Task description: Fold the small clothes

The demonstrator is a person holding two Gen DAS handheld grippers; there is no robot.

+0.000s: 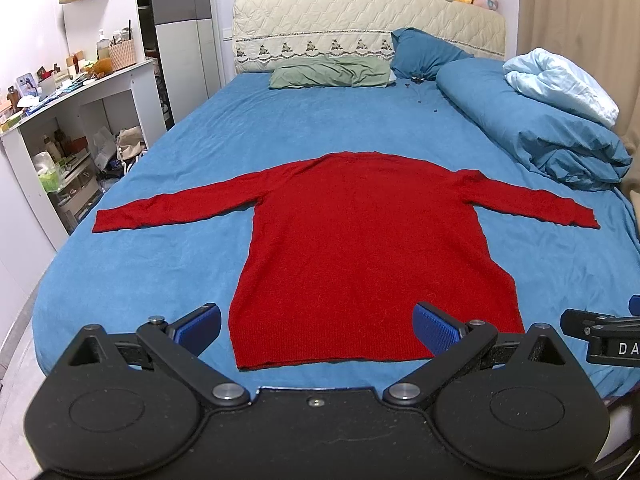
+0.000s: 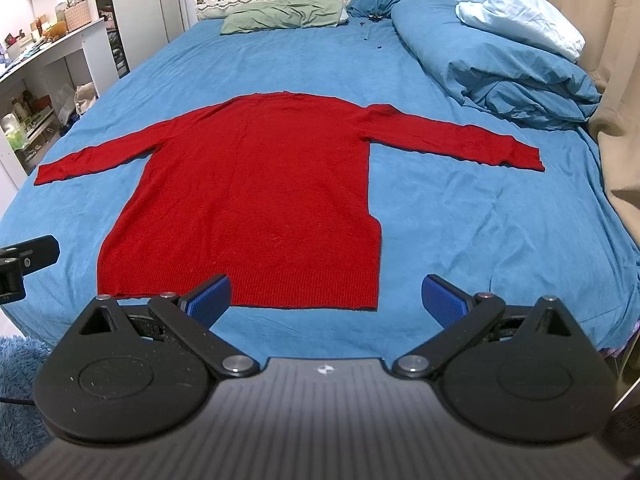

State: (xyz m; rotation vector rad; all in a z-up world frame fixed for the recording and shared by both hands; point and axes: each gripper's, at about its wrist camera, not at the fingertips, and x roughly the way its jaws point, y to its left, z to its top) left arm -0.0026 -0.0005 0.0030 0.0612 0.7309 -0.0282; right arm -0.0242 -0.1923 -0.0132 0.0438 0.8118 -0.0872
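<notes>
Left gripper [image 1: 316,326]: jaws wide, empty, over hem's left part.
Red knitted long-sleeved sweater [image 1: 360,240]: flat, sleeves spread, hem at blue-sheeted bed's [image 1: 180,152] near edge.
Right gripper [image 2: 326,296]: wide, empty, at hem's right corner.
Risk: single-layer pinch or sheet caught, skewing fold.

Both my grippers open, held side by side at the near edge of the bed
My left gripper [image 1: 316,326] has its blue pads [image 1: 199,326] spread wide and grips nothing; my right gripper [image 2: 326,298] is spread just as wide, empty too, level and pointing forward beside it
</notes>
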